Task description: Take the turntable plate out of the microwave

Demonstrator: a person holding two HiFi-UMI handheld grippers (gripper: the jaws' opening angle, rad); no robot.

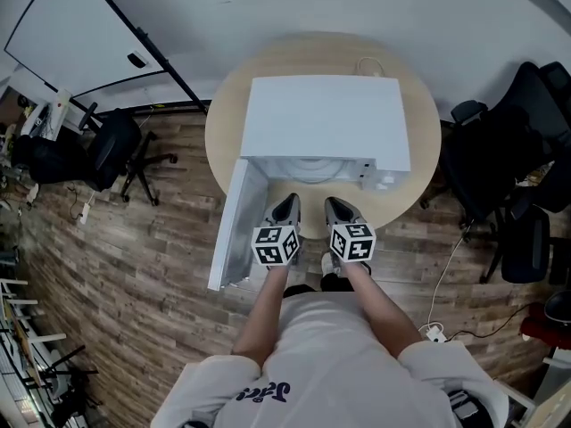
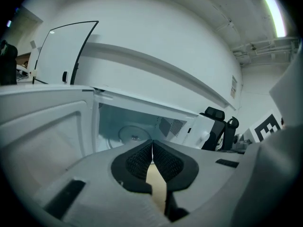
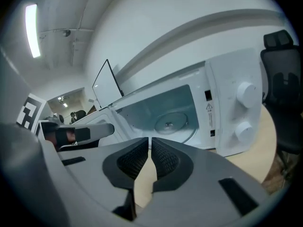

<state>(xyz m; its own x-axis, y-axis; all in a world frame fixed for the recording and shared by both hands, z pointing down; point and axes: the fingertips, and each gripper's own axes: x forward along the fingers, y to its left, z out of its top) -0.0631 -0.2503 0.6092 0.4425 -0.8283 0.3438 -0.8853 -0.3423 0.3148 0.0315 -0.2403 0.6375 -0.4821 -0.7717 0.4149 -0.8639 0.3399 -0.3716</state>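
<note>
- Left gripper view shows the left gripper [image 2: 152, 145] with jaws pressed together, nothing between; the right gripper [image 3: 149, 143] is likewise closed and empty.
- Both sit before the open microwave [image 1: 326, 119], door [image 1: 236, 230] swung left.
- The turntable plate [image 3: 173, 122] lies inside on the cavity floor, untouched.
- Approach step, I judge; next, jaws must part and reach for the plate's rim.

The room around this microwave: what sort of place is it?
Probably an office or lab, not a kitchen: black office chairs, what looks like a whiteboard, and the microwave on a round table.
</note>
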